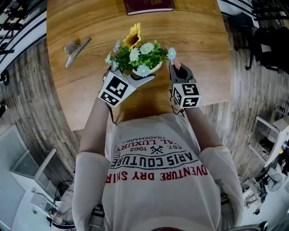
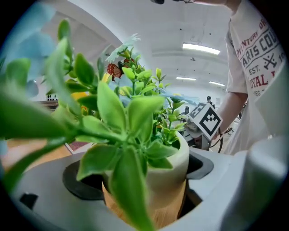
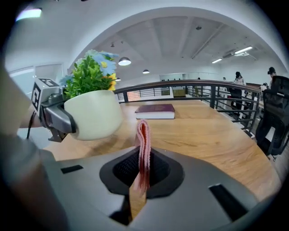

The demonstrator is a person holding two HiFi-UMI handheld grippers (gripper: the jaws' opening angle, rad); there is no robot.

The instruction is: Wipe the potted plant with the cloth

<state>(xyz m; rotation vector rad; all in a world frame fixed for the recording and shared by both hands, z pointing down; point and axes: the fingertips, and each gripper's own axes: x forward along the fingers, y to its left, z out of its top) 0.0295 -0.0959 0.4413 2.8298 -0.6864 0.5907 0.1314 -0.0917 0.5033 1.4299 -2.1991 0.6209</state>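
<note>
From the head view, I saw the potted plant [image 1: 137, 56], green leaves with white and yellow flowers in a round cream pot, over the near part of the round wooden table [image 1: 90, 90]. The left gripper [image 1: 137, 77] was clasped on its pot from the near side, and the right gripper [image 1: 175, 67] sat just beside the plant's right edge. A maroon book [image 1: 149, 5] lay at the table's far edge, and a grey folded object [image 1: 74, 48] lay well apart to the left. In the left gripper view, the jaws were pressed against both sides of the cream pot [image 2: 169, 162], with leaves filling the foreground. In the right gripper view, the jaws were nearly together, pinching a thin pink cloth [image 3: 142, 140] that stood up as a folded strip. The pot was near it on the left, and the book lay beyond on the tabletop.
</note>
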